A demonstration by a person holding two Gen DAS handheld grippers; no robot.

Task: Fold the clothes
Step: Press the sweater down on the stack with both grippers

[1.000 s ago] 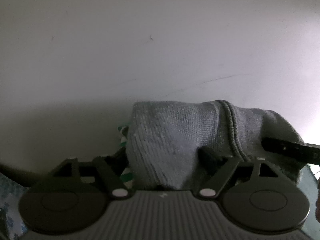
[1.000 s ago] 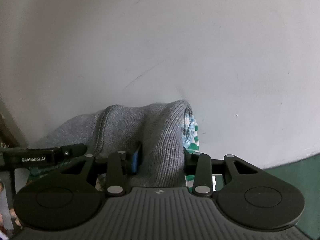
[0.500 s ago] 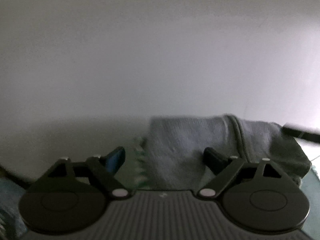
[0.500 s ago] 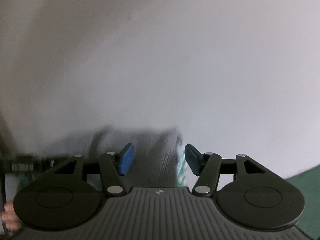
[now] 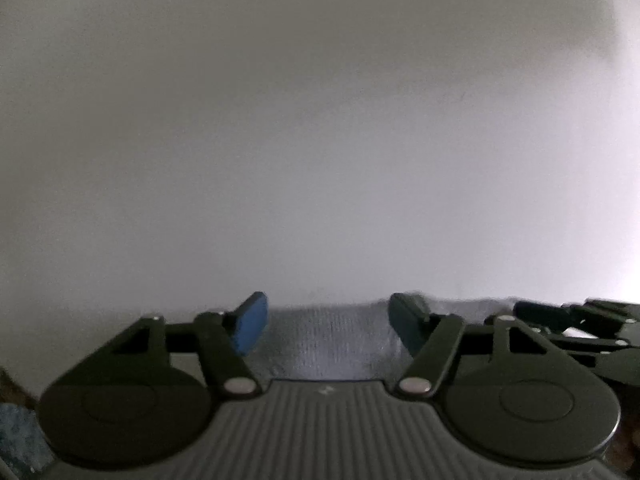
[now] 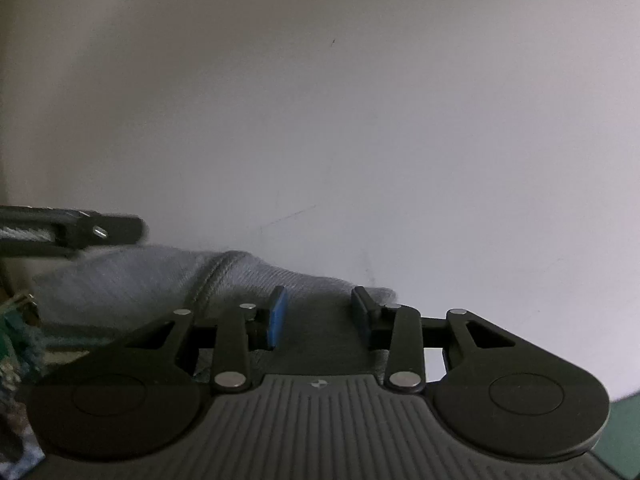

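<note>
A grey knit garment (image 5: 332,344) lies low in the left wrist view, between the fingers of my left gripper (image 5: 330,320). Those jaws are closing and still stand wide, and the pads do not visibly press the knit. In the right wrist view the same garment (image 6: 140,276) runs in from the left, with a ribbed seam across it. My right gripper (image 6: 320,312) is closing on a fold of it, and the cloth fills the gap between its pads. Each gripper shows at the edge of the other's view: the right one (image 5: 580,320), the left one (image 6: 80,228).
A plain white wall (image 5: 320,120) stands close behind the garment and fills both views. Green-and-white striped fabric (image 6: 12,328) bunches at the left edge. A green surface (image 6: 624,420) shows at the lower right, and blue patterned cloth (image 5: 16,428) at the lower left.
Both grippers have shifted and the garment sits lower in both views. The right jaws opened off the fold, then narrowed onto it again. The left jaws have narrowed, and the striped fabric has left their gap.
</note>
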